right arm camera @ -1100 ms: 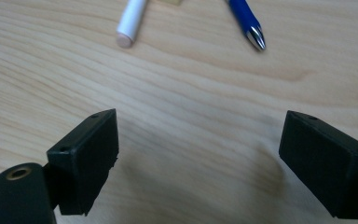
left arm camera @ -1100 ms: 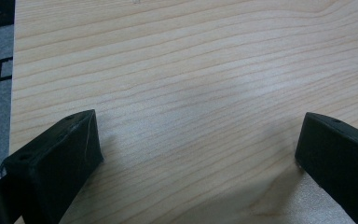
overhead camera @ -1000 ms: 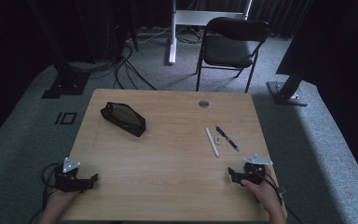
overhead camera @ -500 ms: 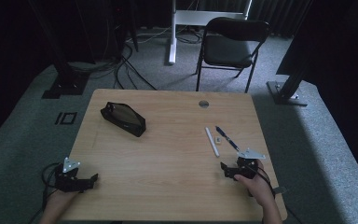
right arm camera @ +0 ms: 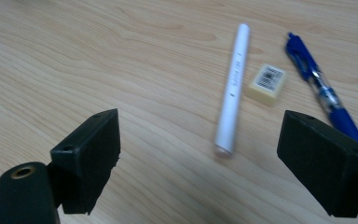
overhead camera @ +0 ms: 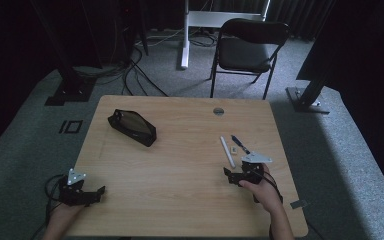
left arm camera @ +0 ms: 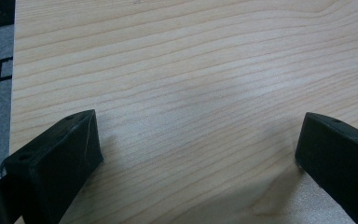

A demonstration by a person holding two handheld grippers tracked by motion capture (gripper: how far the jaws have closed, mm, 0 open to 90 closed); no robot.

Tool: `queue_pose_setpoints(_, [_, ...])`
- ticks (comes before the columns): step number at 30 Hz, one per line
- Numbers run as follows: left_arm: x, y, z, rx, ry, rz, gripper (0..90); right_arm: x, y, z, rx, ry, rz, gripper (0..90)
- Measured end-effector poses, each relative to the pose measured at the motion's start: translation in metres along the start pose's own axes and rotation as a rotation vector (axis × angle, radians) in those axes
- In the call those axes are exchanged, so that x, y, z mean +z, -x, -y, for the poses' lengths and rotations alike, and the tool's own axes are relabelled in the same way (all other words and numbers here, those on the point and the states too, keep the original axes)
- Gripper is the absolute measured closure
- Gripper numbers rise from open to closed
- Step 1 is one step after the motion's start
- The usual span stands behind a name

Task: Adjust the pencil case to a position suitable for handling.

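Observation:
On the wooden table (overhead camera: 180, 170) lie a white pen (overhead camera: 226, 151) (right arm camera: 232, 109), a small pale eraser (overhead camera: 233, 149) (right arm camera: 266, 83) and a blue pen (overhead camera: 240, 144) (right arm camera: 322, 92), all at the right side. My right gripper (overhead camera: 231, 176) (right arm camera: 205, 154) stands open just short of the white pen's near end, nothing between its jaws. A black pencil case (overhead camera: 132, 127) lies at the far left of the table. My left gripper (overhead camera: 97, 192) (left arm camera: 196, 149) rests open at the table's near left corner, over bare wood.
A round grommet (overhead camera: 218, 111) sits in the table's far edge. Behind the table stands a black chair (overhead camera: 247, 47), with cables and stand bases on the grey carpet. The table's left edge (left arm camera: 12, 93) runs beside my left gripper.
My right gripper has moved left and a little forward, toward the near end of the white pen. The left gripper has stayed put.

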State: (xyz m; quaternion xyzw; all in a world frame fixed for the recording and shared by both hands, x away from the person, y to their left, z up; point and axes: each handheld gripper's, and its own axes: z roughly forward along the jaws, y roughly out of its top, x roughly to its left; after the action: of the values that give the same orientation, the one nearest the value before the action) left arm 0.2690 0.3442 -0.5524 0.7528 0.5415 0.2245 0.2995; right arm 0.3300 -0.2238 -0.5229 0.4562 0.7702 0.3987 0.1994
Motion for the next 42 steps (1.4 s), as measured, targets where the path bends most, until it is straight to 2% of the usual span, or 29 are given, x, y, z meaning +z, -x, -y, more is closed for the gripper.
queue_pose_setpoints(17, [0.000, 0.000, 0.000, 0.000, 0.000, 0.000, 0.3, 0.019, -0.022, -0.024, -0.057, 0.028, -0.061, 12.9])
queue_pose_setpoints(22, [0.000, 0.000, 0.000, 0.000, 0.000, 0.000, 0.3, 0.026, -0.029, -0.028, -0.072, 0.021, -0.081, 12.9])
queue_pose_setpoints(35, [0.000, 0.000, 0.000, 0.000, 0.000, 0.000, 0.3, 0.048, -0.054, -0.046, -0.110, 0.036, -0.161, 13.4])
queue_pose_setpoints(42, [0.000, 0.000, 0.000, 0.000, 0.000, 0.000, 0.3, 0.054, -0.059, -0.053, -0.125, 0.047, -0.157, 13.7])
